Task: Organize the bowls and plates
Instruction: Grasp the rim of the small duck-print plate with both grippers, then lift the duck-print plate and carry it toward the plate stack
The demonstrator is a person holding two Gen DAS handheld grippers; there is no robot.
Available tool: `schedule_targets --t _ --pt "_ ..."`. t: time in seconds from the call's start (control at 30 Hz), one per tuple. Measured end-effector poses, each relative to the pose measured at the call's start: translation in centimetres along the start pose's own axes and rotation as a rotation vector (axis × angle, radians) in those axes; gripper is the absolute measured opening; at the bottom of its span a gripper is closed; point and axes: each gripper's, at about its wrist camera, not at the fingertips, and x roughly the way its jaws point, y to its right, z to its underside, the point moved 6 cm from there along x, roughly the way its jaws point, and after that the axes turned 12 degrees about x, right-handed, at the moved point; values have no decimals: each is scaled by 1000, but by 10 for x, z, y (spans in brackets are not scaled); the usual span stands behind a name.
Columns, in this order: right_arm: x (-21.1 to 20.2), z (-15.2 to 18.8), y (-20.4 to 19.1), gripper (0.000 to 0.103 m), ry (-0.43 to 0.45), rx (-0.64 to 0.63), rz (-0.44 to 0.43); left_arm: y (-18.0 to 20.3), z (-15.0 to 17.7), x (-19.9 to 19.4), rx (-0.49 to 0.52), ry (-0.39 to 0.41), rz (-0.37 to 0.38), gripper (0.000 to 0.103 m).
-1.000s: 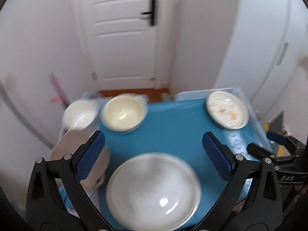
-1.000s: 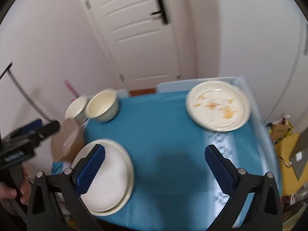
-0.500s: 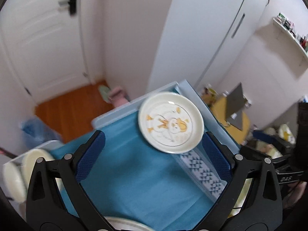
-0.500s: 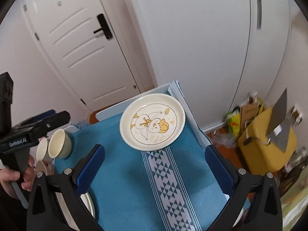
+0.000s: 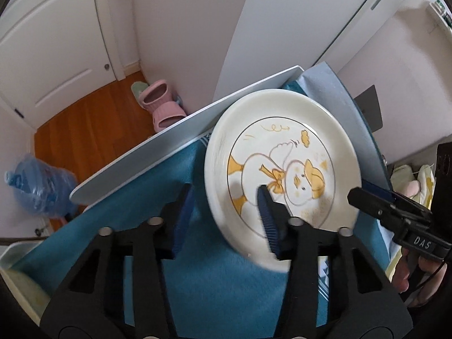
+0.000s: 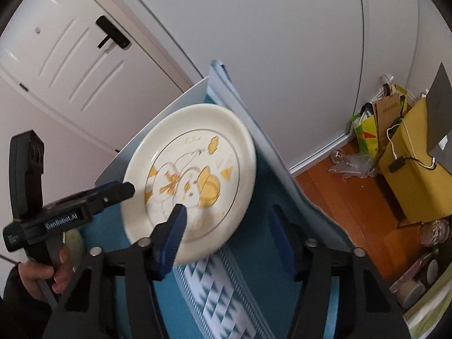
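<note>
The round, glossy cream ceramic plate with a yellow duck drawing and a thin gold ring (image 5: pixel 285 166) (image 6: pixel 192 175) sits at the far corner of the table on the soft teal cloth with a white-and-blue triangle-patterned band (image 5: pixel 158 197) (image 6: pixel 254 243), its near side tilted upward, with the ribbed blue pads of the left gripper (image 5: pixel 226 212) and the right gripper (image 6: pixel 226 237) each set astride one side of its rim, jaws part-closed; whether the pads press the plate cannot be told. The left wrist view alone shows pink ridged rubber slippers (image 5: pixel 162 107) and a crumpled translucent blue water jug (image 5: pixel 39 186) on the orange wood floor. The right wrist view alone shows a yellow cardboard box (image 6: pixel 418 169), a black lever door handle (image 6: pixel 113 36) and the bare hand (image 6: pixel 42 275) gripping the left tool.
</note>
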Motion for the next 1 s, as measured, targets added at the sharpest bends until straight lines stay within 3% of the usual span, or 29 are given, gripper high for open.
schedule_targets --t 0.17,0.2,0.3,0.53,1.0 --pt "11 -10 -2 36 8 1 -12 -3 -4 17 -9 -13 6 29" --pt "12 -11 -2 35 14 -2 -9 -4 -4 19 -10 -19 8 24" --pt "12 -13 -4 33 39 11 -12 -4 -2 24 -7 -29 2 22" --pt "18 -14 -1 11 71 6 60 -5 -1 20 -19 -3 -16 19" --pt "6 -16 -3 11 98 -58 35 5 7 -6 -31 39 -51 19"
